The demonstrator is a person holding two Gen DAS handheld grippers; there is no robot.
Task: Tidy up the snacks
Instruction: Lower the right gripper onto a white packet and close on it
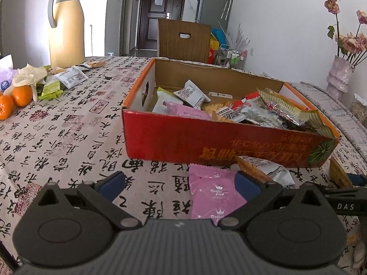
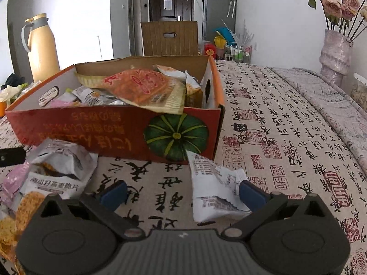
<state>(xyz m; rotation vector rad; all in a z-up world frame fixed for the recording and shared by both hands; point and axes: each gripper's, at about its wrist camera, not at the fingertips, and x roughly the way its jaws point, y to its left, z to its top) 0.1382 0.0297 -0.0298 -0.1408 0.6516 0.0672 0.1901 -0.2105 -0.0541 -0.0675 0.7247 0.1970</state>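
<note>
A red cardboard box (image 1: 224, 142) with an orange rim stands on a table covered by a cloth printed with black calligraphy (image 1: 68, 142). The box is already full of snack packets: a white sachet (image 1: 191, 92), a pink one (image 1: 183, 110) and a large crinkled bag with a green-yellow edge (image 1: 286, 108) that leans over the front wall. In the right wrist view the same box (image 2: 91, 128) shows a green pumpkin picture (image 2: 176, 135) on its front side.

The left gripper (image 1: 181, 183) is low over the cloth just in front of the box, and its two blue fingers are spread wide with nothing between them pressed. A pink snack packet (image 1: 213, 194) lies flat on the cloth between the fingers, nearer to the right one. Behind it, an orange-and-white packet (image 1: 266, 169) rests against the box wall.

The right gripper (image 2: 183, 193) is also released, with its fingers well apart. A white crumpled packet (image 2: 213, 185) lies between them and touches the right finger (image 2: 252, 194). At the left of this view is a small pile of packets (image 2: 57, 171), outside the box.

Far left on the table are tangerines (image 1: 13, 100), more sachets (image 1: 71, 76) and a yellow thermos jug (image 1: 66, 25).
</note>
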